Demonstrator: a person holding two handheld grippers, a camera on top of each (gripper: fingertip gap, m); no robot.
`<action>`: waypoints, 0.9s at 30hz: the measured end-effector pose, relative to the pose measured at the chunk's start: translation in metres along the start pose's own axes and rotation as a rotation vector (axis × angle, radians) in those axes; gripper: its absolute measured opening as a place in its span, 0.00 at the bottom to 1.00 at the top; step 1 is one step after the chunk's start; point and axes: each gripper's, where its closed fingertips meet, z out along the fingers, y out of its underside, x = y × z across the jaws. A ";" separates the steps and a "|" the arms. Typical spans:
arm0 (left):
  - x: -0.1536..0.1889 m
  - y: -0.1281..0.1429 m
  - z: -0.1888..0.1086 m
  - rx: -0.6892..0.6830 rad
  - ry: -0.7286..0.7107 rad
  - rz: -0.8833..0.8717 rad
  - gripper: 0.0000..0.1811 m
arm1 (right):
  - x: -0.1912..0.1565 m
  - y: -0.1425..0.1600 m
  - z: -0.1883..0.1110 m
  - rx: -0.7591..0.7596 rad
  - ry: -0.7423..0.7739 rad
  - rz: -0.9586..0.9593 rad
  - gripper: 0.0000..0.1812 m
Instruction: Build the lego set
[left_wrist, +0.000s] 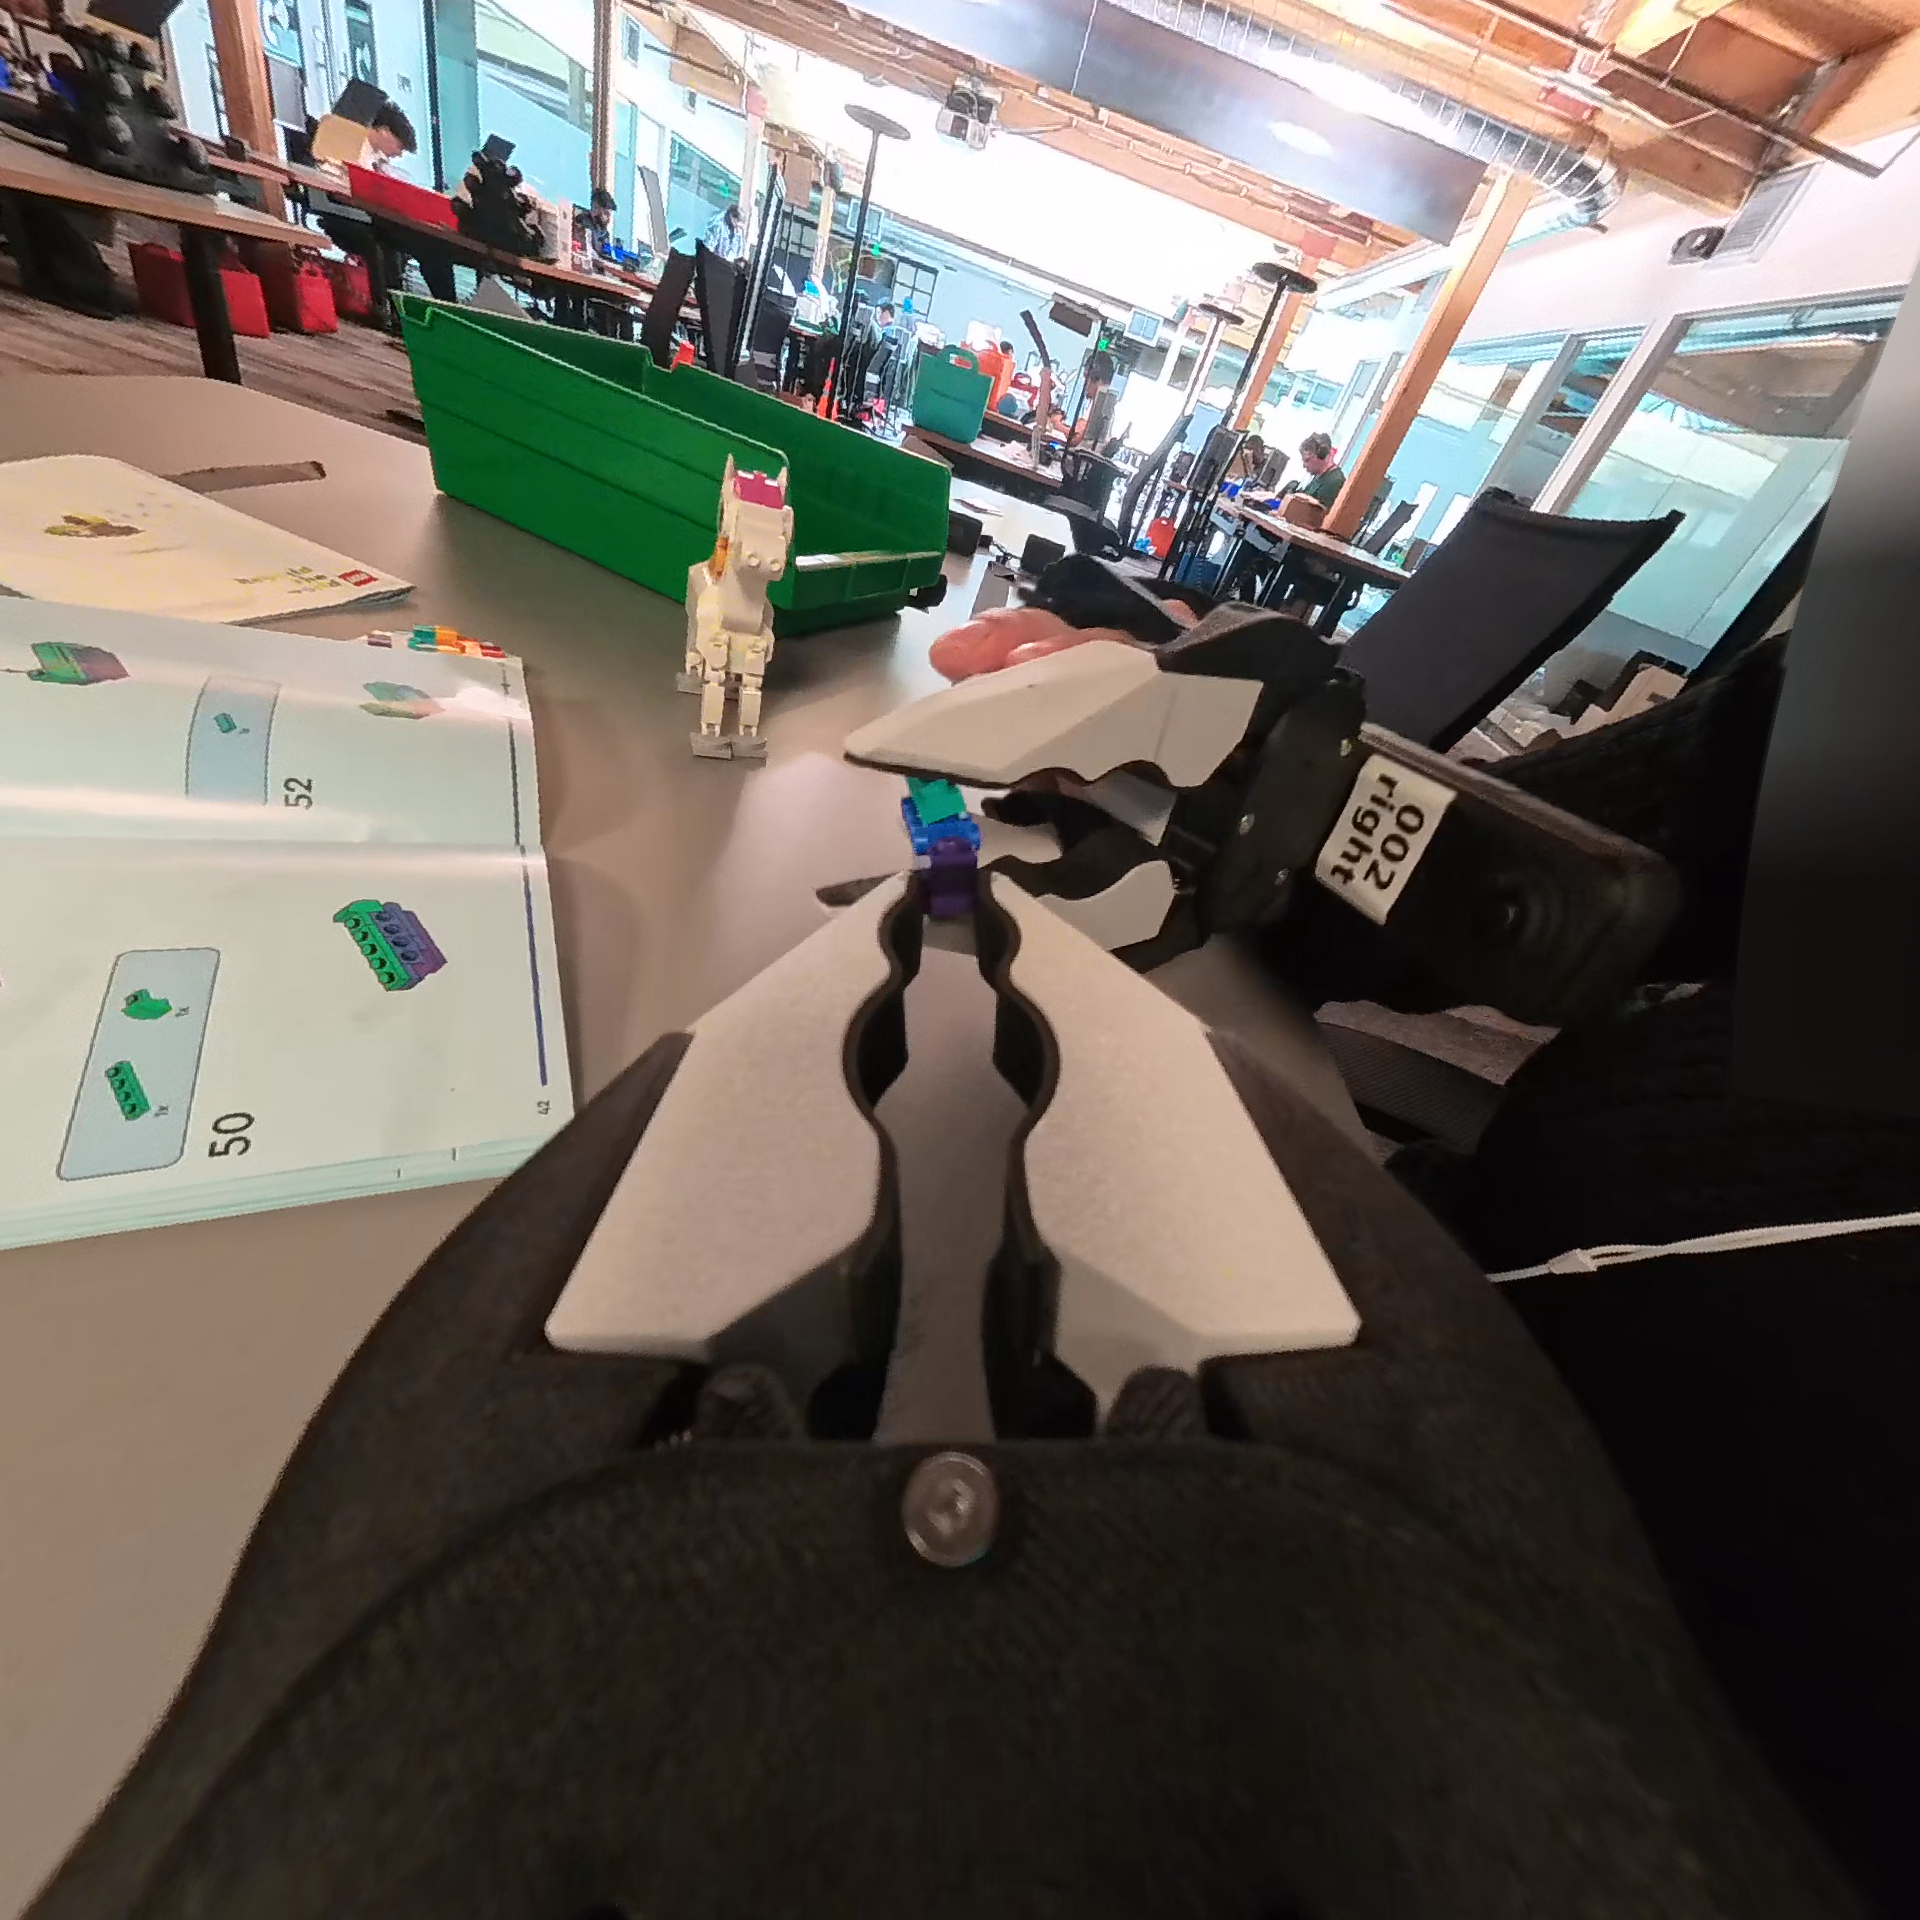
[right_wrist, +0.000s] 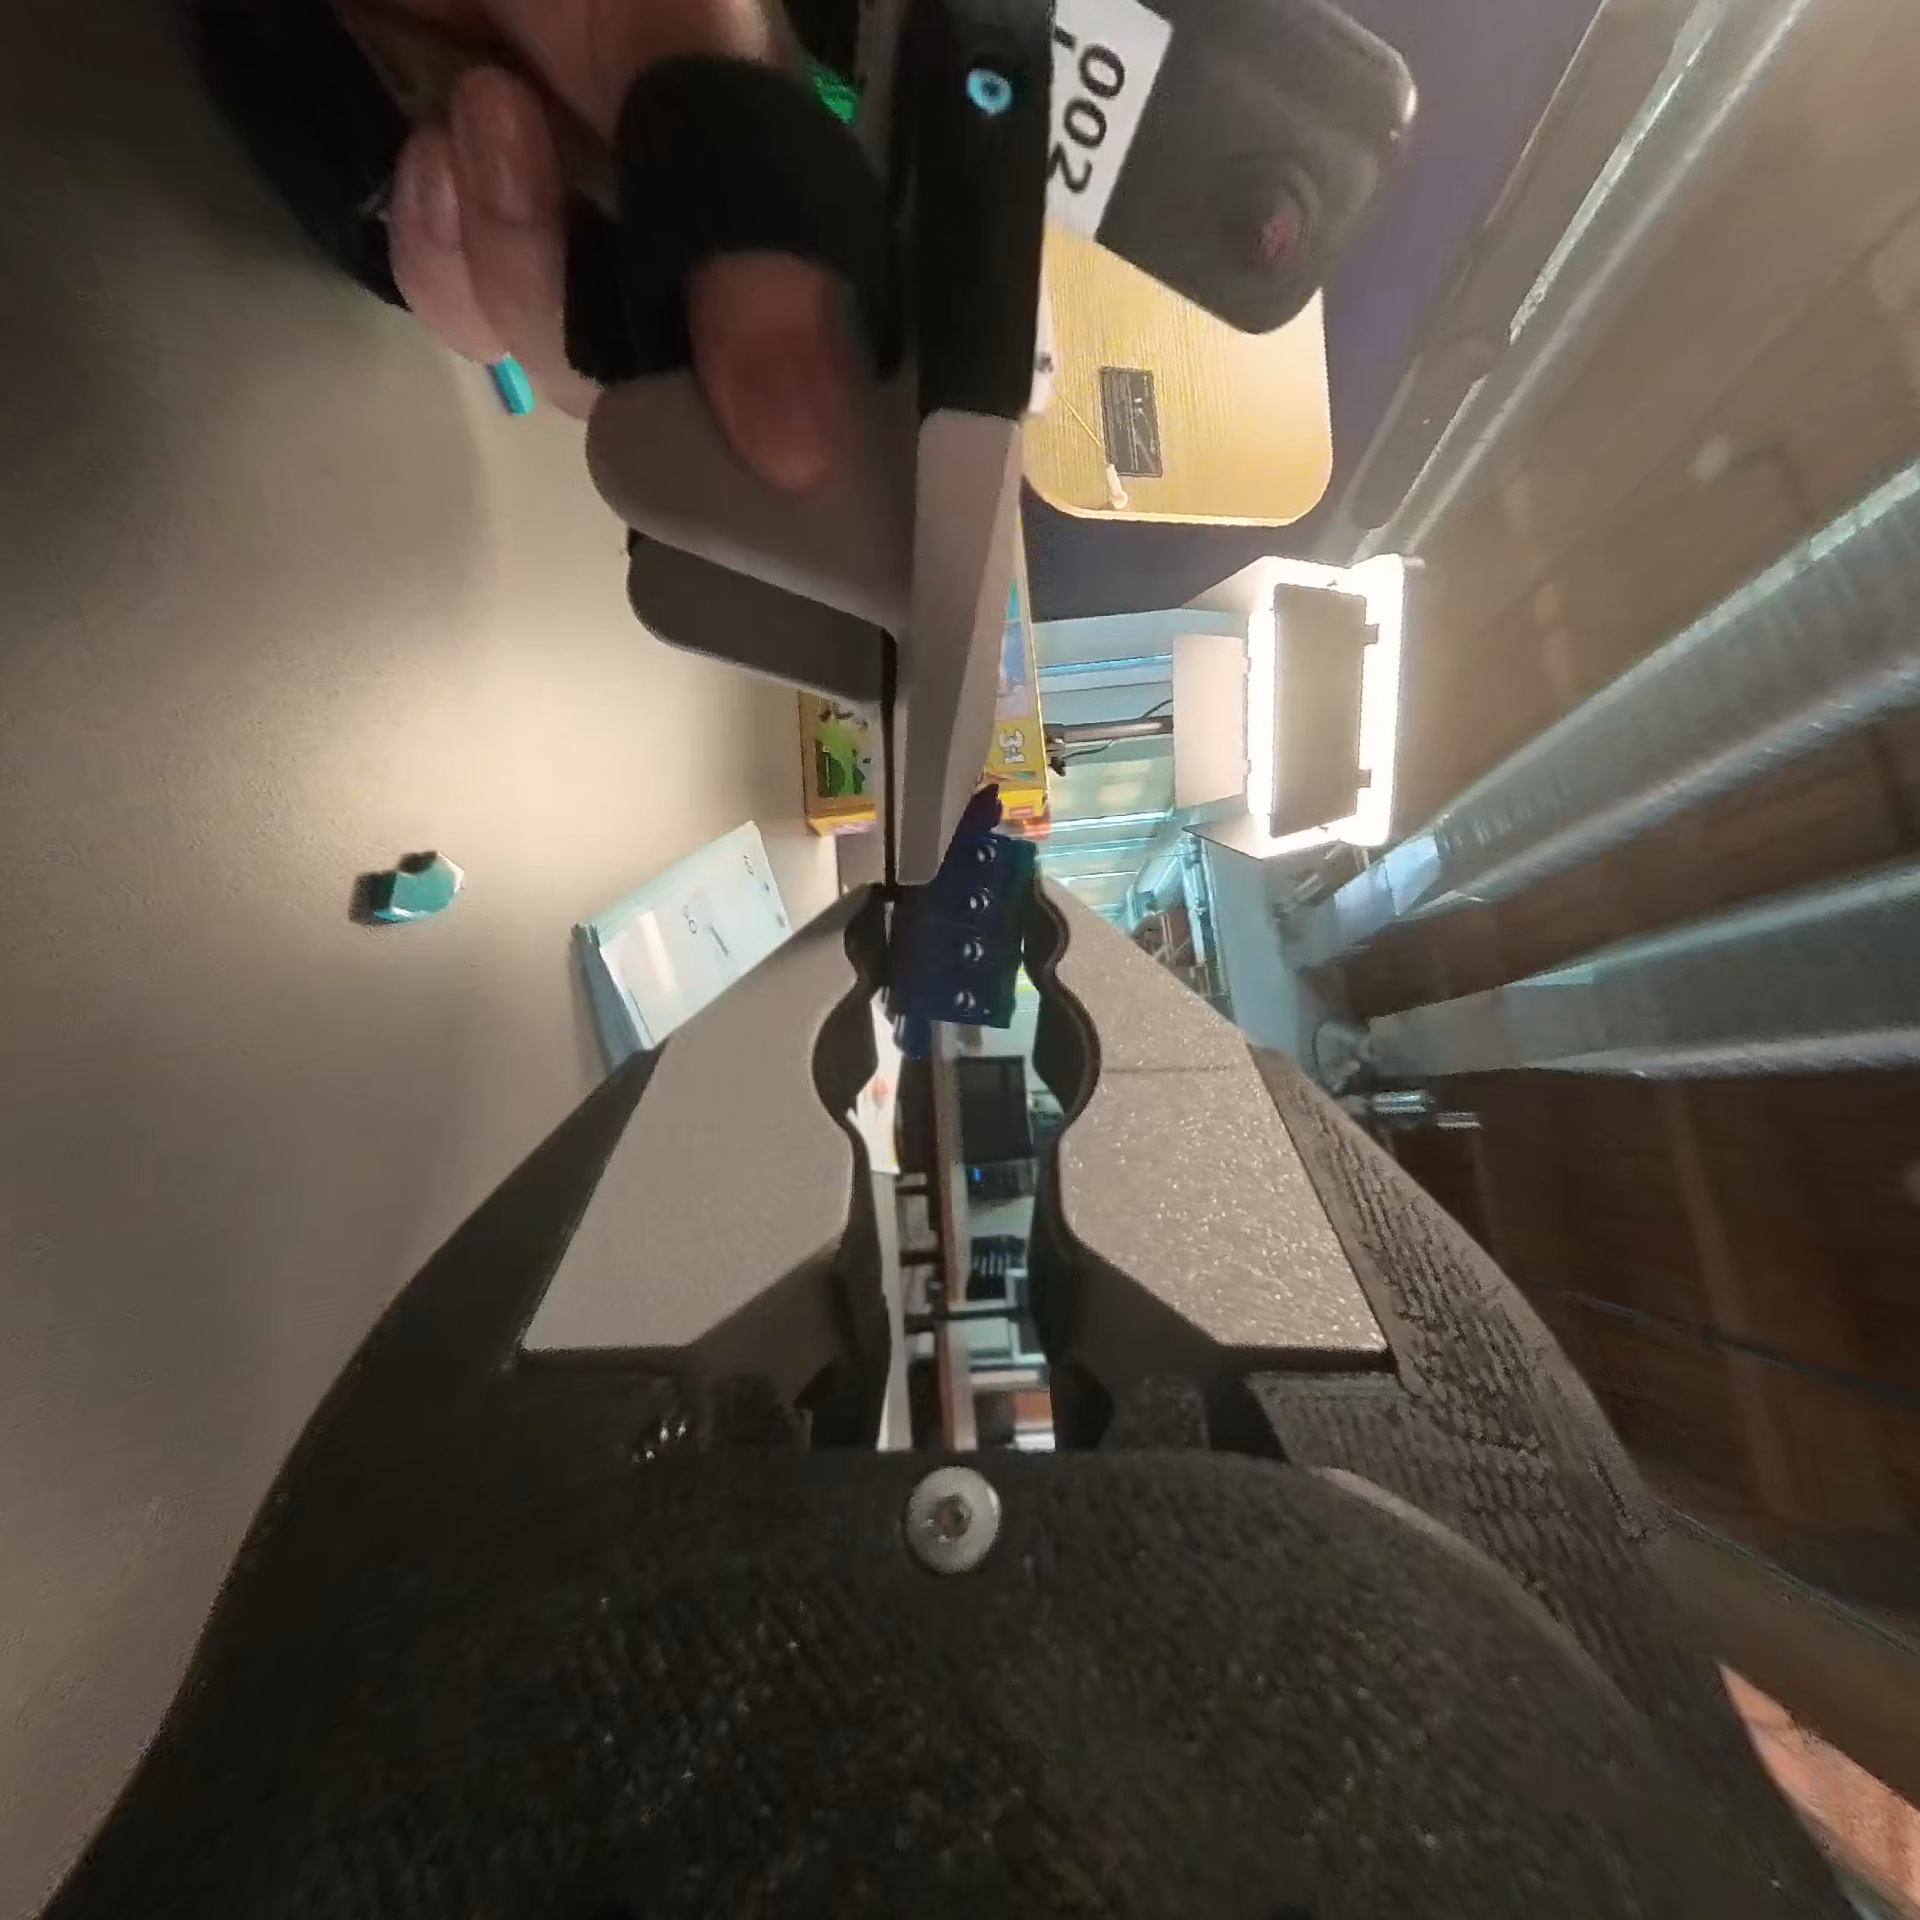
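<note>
Left wrist view: my left gripper (left_wrist: 948, 902) pinches the purple end of the brick stack (left_wrist: 940, 844) above the table (left_wrist: 644, 831). Right gripper (right_wrist: 956, 940) clamps its blue bricks from the right; white llama model (left_wrist: 736, 613) stands farther left.

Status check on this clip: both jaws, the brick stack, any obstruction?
Left gripper shut on brick stack. Right gripper shut on the same stack, from its other end. Nothing in the way; white llama figure stands apart.
</note>
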 end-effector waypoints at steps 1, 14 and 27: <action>-0.001 0.000 0.000 -0.001 -0.002 -0.005 0.05 | -0.001 0.000 0.000 0.002 -0.004 0.004 0.13; -0.003 -0.003 0.000 0.016 -0.009 -0.043 0.04 | 0.004 -0.004 0.001 -0.043 0.124 -0.278 0.14; -0.003 0.000 0.001 -0.009 -0.061 0.079 0.04 | 0.000 -0.005 0.001 0.002 0.022 -0.006 0.13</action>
